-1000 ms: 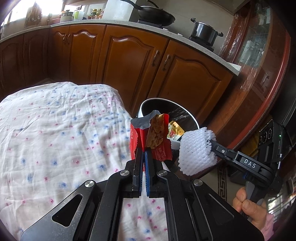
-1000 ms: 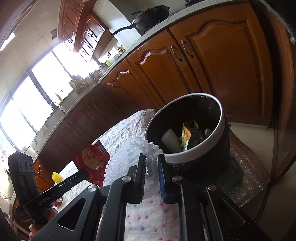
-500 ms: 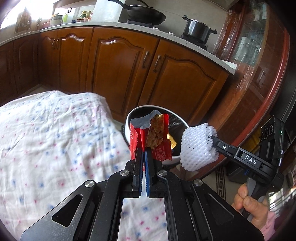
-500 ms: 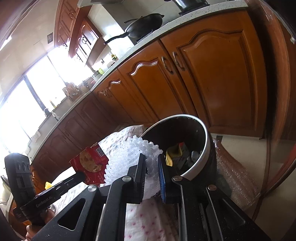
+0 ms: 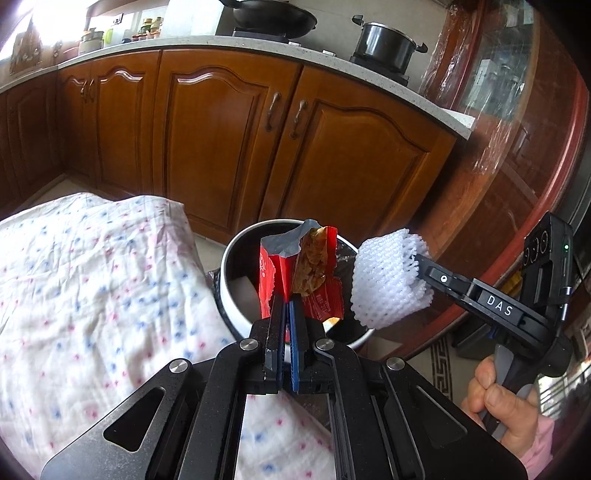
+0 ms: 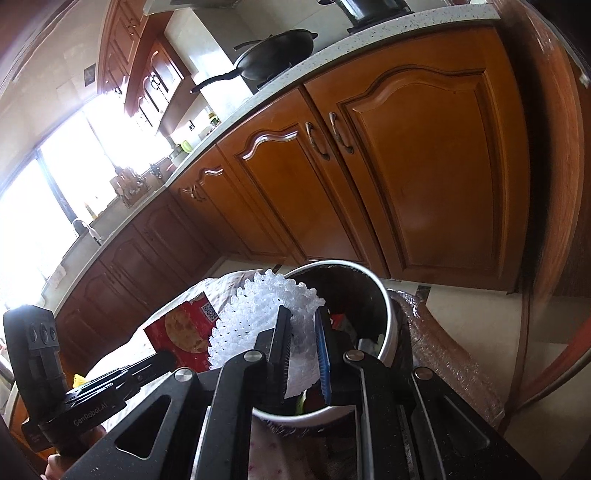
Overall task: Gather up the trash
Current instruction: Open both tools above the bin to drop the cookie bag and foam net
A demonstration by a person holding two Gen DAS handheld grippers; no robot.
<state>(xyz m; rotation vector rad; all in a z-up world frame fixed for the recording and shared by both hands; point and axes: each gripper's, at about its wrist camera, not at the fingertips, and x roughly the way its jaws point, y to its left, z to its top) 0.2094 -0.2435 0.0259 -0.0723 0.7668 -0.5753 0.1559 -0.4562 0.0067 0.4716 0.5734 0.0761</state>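
**Trash held over the bin, kitchen corner**

Left gripper (image 5: 286, 308): jaws clenched on a red snack wrapper (image 5: 299, 273), torn open at the top, silver lining showing. The wrapper stands upright in front of the bin's mouth and hides part of its inside.

Right gripper (image 6: 301, 343): jaws pinched on a white foam fruit net (image 6: 258, 317). In the left wrist view the net (image 5: 388, 282) hangs over the bin's right rim, just beside the wrapper and apart from it. A hand (image 5: 496, 402) grips the handle, pink sleeve at the wrist.

Trash bin (image 5: 236, 314): round, white outside, dark inside, standing on the floor against the edge of the table. Contents include a pale block and some coloured scraps; they are partly covered and hard to name.

Table cloth (image 5: 92, 280): white with small pink and blue marks, rumpled, left of the bin.

Cabinets (image 5: 221, 140): brown wooden doors with metal handles, behind the bin.

Counter (image 5: 258, 40): pale speckled top. A black wok (image 5: 271, 14) and a black lidded pot (image 5: 384, 44) sit on burners; jars and bottles stand at the far left near a bright window.
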